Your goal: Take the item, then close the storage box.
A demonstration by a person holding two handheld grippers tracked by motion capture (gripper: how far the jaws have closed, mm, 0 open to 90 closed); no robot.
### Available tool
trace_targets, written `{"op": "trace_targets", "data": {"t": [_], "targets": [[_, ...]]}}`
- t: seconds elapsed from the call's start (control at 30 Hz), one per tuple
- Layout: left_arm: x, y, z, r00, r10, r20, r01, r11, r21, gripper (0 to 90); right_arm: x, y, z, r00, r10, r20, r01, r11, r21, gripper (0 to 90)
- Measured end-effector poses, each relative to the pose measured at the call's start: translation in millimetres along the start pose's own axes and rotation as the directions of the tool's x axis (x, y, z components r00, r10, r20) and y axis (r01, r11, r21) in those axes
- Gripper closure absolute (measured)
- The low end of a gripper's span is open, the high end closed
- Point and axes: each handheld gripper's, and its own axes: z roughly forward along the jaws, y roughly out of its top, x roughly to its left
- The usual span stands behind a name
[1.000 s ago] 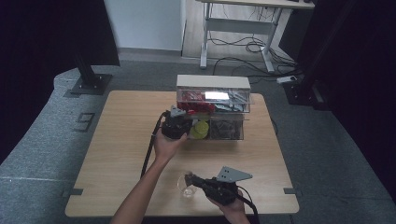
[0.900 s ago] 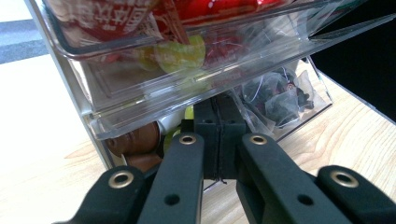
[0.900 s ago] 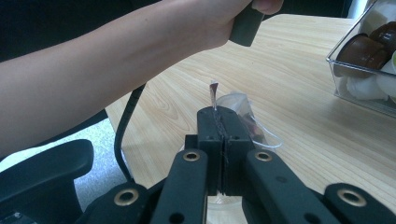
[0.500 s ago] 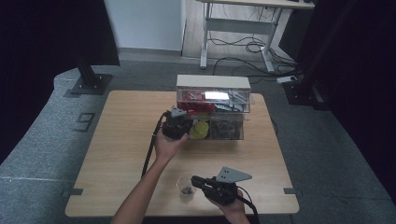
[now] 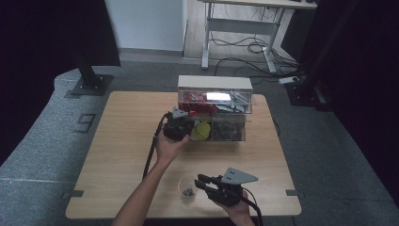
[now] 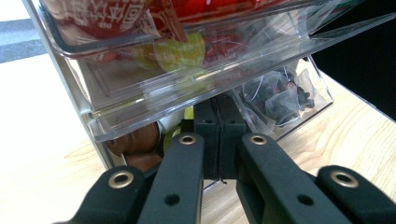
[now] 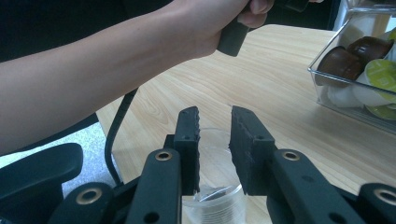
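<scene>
A clear drawer organizer [image 5: 235, 96] stands at the table's far middle. Its lower left drawer [image 6: 154, 112] is pulled out and holds brown and yellow-green capsules [image 7: 369, 65]. My left gripper [image 5: 187, 124] is shut, its pads [image 6: 205, 126] pressed together under that drawer's clear front lip; I cannot tell whether they pinch it. Near the front edge a clear plastic cup [image 5: 188, 189] with dark bits inside stands upright. My right gripper [image 7: 215, 140] has just been opening: its jaws stand apart right beside the cup [image 7: 217, 198], pads clear of its rim.
The organizer's upper drawers hold red packets [image 5: 195, 100] and dark items, and the lower right one [image 6: 280, 98] holds dark tea bags. The left forearm [image 7: 93, 79] and its cable [image 5: 150, 150] cross the table's middle. Bare wood lies left and right.
The right gripper's jaws have parted and let go of the cup, which now stands upright on the table. The left gripper has stayed at the drawer.
</scene>
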Motion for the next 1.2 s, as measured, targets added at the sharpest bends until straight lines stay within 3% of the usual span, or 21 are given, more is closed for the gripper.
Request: {"op": "trace_targets", "data": {"t": [0.77,1.2], "targets": [[-4.4,-9.9,0.2,0.9999,0.012,0.002,-0.012,0.9998,0.015,89.1,-12.7,3.0,-14.7,0.9982,0.034,0.050,-0.032,0.999,-0.037,73.3],[-3.5,-19.7,-2.1,0.9999,0.010,0.008,-0.010,0.9995,0.029,89.0,-17.5,1.2,-16.0,0.9970,0.039,0.066,-0.038,0.999,-0.028,73.6]]}}
